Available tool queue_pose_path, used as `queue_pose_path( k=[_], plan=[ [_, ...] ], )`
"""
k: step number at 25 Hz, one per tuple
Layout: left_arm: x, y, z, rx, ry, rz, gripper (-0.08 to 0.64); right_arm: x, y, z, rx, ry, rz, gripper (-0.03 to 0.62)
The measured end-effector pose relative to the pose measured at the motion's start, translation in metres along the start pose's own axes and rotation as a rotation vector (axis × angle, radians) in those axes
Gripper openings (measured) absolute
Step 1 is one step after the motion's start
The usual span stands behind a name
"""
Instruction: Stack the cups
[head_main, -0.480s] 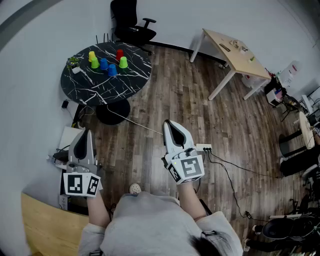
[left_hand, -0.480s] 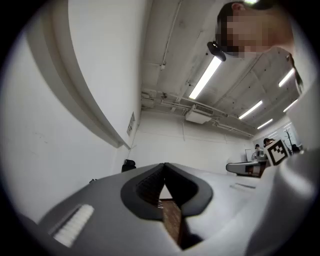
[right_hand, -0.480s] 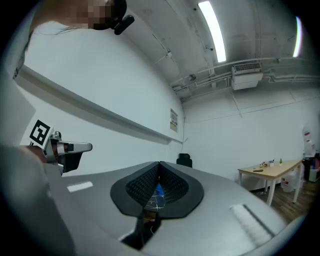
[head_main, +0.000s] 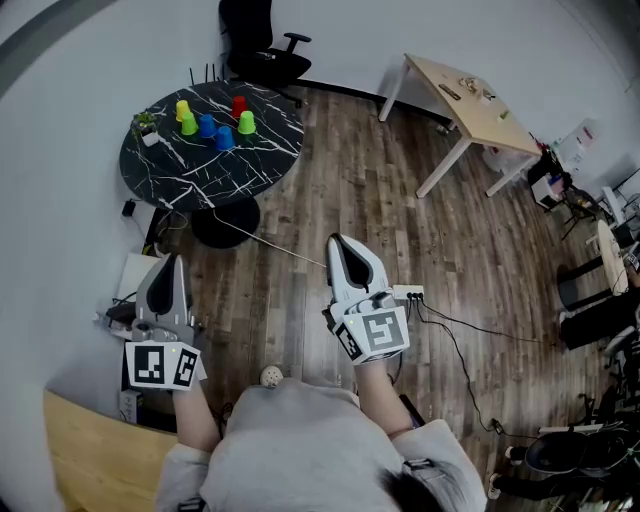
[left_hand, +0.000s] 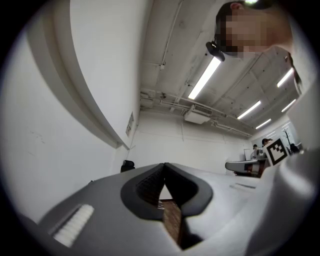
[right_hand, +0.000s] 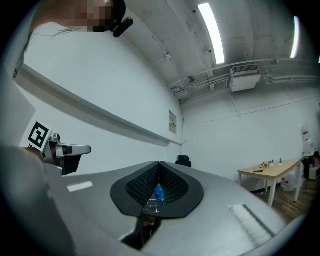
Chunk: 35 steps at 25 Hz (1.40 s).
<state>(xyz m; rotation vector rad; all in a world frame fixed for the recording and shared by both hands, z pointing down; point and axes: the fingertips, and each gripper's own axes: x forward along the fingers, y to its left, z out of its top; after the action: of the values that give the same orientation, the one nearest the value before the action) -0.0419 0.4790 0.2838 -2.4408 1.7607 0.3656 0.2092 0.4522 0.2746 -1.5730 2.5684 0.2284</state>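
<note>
Not started. Six cups (head_main: 206, 126) standing singly near far edge of round surface (head_main: 200, 175), none nested. Left tongs (head_main: 168, 268) and right tongs (head_main: 340, 248) pressed together, empty, well short of surface. All stacking left to do.

Coloured cups (head_main: 207, 126) on marbled round table (head_main: 205, 178)

Six cups are standing on one round dark surface (head_main: 190, 175): one yellow cup (head_main: 183, 108), one red cup (head_main: 239, 105), two green cups (head_main: 188, 125) and two blue cups (head_main: 206, 127). One black office chair (head_main: 262, 50) is sitting behind it. One pale wooden surface (head_main: 470, 100) is standing on white legs. Two grippers are showing, left gripper (head_main: 168, 262) and right gripper (head_main: 338, 243).
</note>
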Motion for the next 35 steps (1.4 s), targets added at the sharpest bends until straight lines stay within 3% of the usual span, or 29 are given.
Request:
queue_pose_path(
  k=[15, 35],
  plan=[
    [0.035, 0.02, -0.023, -0.025, 0.028, -0.012, 0.058, 0.034, -0.007, -0.019, 0.005, 0.004, 0.018, 0.005],
    [0.234, 0.085, -0.033, 0.047, -0.023, 0.112, 0.058, 0.255, -0.11, -0.028, 0.016, -0.077, 0.167, 0.005]
  ],
)
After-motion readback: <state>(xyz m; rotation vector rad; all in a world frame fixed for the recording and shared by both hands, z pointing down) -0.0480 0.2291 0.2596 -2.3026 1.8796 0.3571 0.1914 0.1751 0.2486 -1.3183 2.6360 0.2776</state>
